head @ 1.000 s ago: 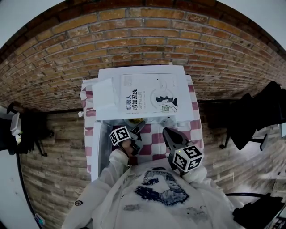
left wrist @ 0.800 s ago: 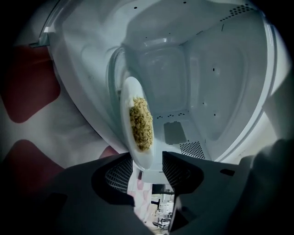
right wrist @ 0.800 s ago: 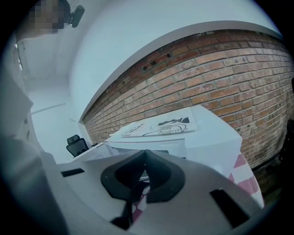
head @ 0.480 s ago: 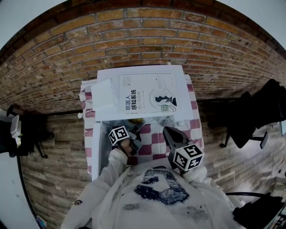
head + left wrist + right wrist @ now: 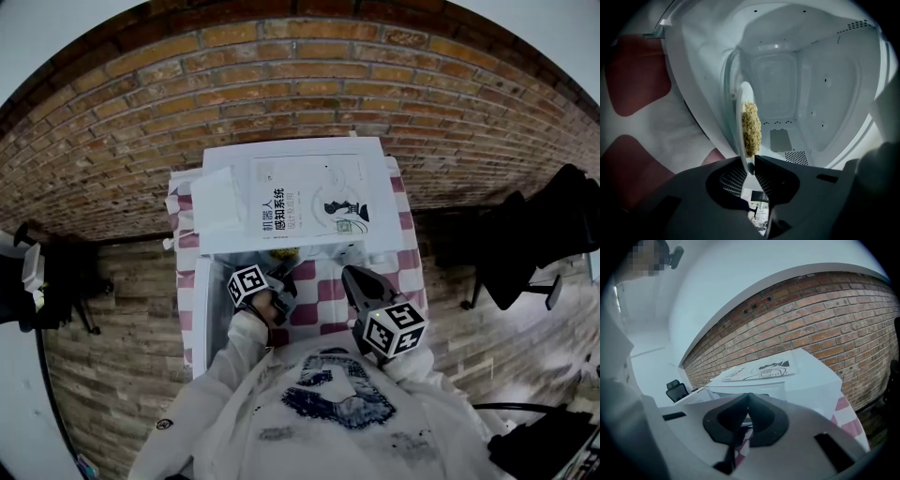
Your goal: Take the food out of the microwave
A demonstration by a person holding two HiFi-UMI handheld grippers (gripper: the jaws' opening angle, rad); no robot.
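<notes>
A white microwave stands on the table with its door swung open to the left. Inside its white cavity a white plate carries a heap of yellowish food. That food shows as a yellow speck in the head view. My left gripper reaches into the opening, its jaws closing, pads pressed on the plate's near rim. It appears under its marker cube in the head view too, left gripper. My right gripper hovers in front of the microwave, shut and empty, right gripper.
A book lies on top of the microwave. The table has a red and white checked cloth. A brick wall rises behind it. Dark chairs stand to the right and dark gear to the left.
The left gripper's jaws have drawn together at the microwave's opening, and that gripper has rolled slightly. Both hands have stayed where they were.
</notes>
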